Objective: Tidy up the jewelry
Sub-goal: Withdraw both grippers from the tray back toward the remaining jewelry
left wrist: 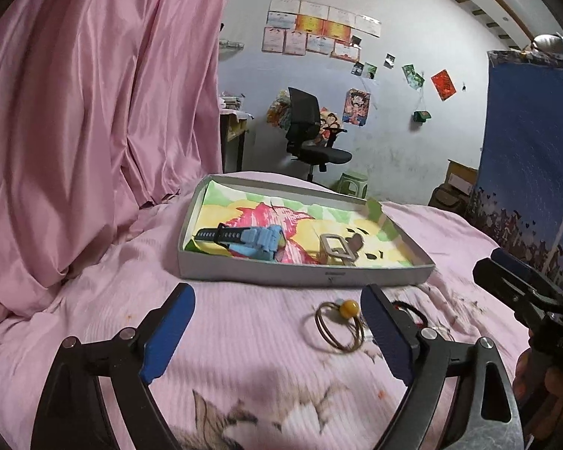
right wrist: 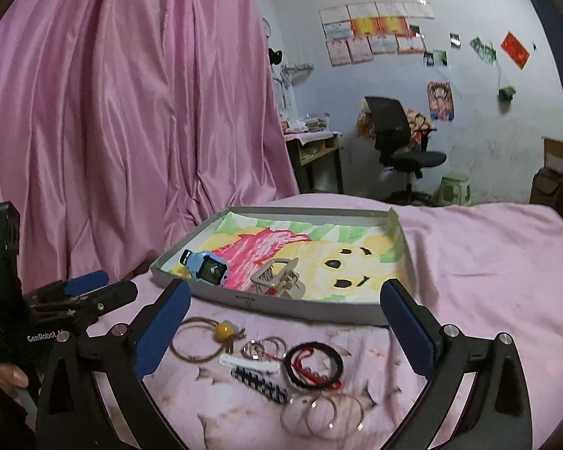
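Both my tools, left tool and right tool, gape empty over the bed. The bead bracelet looks light and floppy; I'd pinch its yellow bead.

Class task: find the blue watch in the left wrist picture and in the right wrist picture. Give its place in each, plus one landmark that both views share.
Left wrist: blue watch, centre, left part of the tray.
Right wrist: blue watch, left of centre, tray's near-left corner.
Shared landmark: grey tray.

Pale blue watch, grey tray, pink bedspread, amber bead.
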